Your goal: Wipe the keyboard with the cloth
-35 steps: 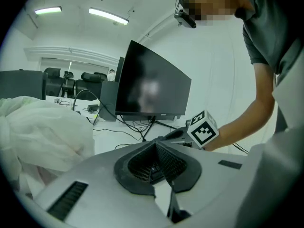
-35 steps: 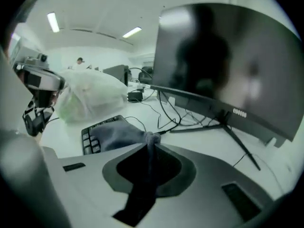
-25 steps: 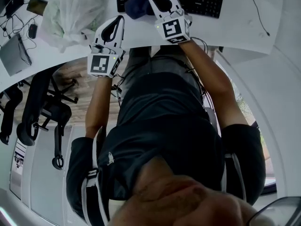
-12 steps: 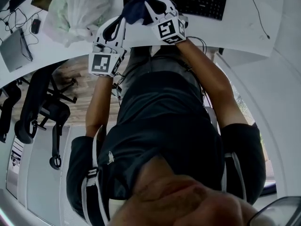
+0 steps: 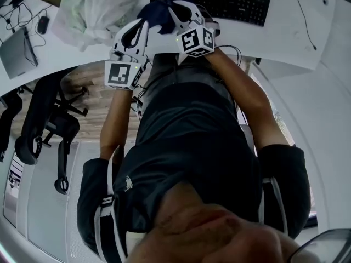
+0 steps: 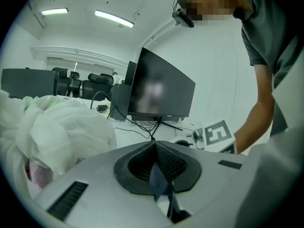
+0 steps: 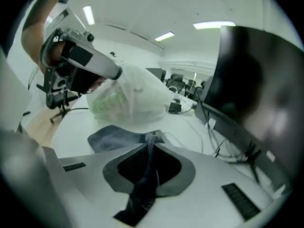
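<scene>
A black keyboard (image 5: 230, 1) lies along the white desk (image 5: 285, 32) at the top of the head view. A dark blue cloth (image 5: 156, 12) is bunched just off the keyboard's left end, held between both grippers. My right gripper (image 5: 174, 7) is shut on the cloth (image 7: 142, 189), which spreads on the desk beyond its tips. My left gripper (image 5: 141, 25) is shut on a thin fold of the cloth (image 6: 159, 182). The two grippers sit close together, left of the keyboard.
A white plastic bag (image 5: 90, 12) bulges on the desk just left of the grippers. A grey laptop (image 5: 13, 51) and cables lie further left. Black office chairs (image 5: 44, 119) stand below the desk. A dark monitor (image 6: 161, 91) rises behind the keyboard.
The right gripper has carried the cloth leftwards off the keyboard's left end, towards the left gripper, and rolled somewhat. The left gripper has shifted slightly left.
</scene>
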Tool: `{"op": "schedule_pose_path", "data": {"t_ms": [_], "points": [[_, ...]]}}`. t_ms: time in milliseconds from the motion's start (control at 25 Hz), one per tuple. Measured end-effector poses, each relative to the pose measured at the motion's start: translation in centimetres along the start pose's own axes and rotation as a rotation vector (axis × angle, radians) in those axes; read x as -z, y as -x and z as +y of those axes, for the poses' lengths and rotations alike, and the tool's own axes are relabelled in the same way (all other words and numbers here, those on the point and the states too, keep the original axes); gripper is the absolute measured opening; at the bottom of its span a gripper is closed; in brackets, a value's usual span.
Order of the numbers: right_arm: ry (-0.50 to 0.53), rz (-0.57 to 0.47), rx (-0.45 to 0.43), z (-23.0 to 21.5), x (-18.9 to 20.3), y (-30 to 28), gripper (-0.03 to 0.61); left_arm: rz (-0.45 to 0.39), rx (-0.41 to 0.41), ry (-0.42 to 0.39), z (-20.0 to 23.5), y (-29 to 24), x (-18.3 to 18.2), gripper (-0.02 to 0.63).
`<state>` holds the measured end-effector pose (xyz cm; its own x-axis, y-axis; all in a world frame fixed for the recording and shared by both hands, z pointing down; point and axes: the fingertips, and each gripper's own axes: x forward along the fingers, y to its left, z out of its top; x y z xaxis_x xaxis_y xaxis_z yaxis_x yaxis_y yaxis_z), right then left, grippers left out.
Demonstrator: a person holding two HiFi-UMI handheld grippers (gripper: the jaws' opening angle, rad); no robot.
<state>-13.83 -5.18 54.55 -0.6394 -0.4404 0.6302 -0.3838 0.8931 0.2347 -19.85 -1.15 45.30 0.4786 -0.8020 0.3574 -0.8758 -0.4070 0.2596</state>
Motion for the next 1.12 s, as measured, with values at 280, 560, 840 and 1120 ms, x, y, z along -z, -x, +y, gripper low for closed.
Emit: {"op": "schedule_pose_path", "data": {"t_ms": [280, 560, 840, 1120], "points": [[0.193, 0.151, -0.025, -3.6, -1.0, -5.2, 0.040, -0.002, -0.001, -0.020, 0.3, -0.3, -0.6, 0.005], [0.192, 0.079, -0.154, 3.7, -1.4, -2.5, 0.040, -0.007, 0.014, -0.018, 0.5, -0.6, -0.9, 0.004], [0.202, 0.121, -0.134, -1.2, -2.4, -6.2, 0.040, -0.001, 0.012, -0.007, -1.0, -0.7, -1.2, 0.005], [0.009, 0.143, -0.034, -0.1, 6.0, 2.4, 0.040, 0.027, 0.005, -0.065, -1.0, -0.7, -2.0, 0.005]]}}
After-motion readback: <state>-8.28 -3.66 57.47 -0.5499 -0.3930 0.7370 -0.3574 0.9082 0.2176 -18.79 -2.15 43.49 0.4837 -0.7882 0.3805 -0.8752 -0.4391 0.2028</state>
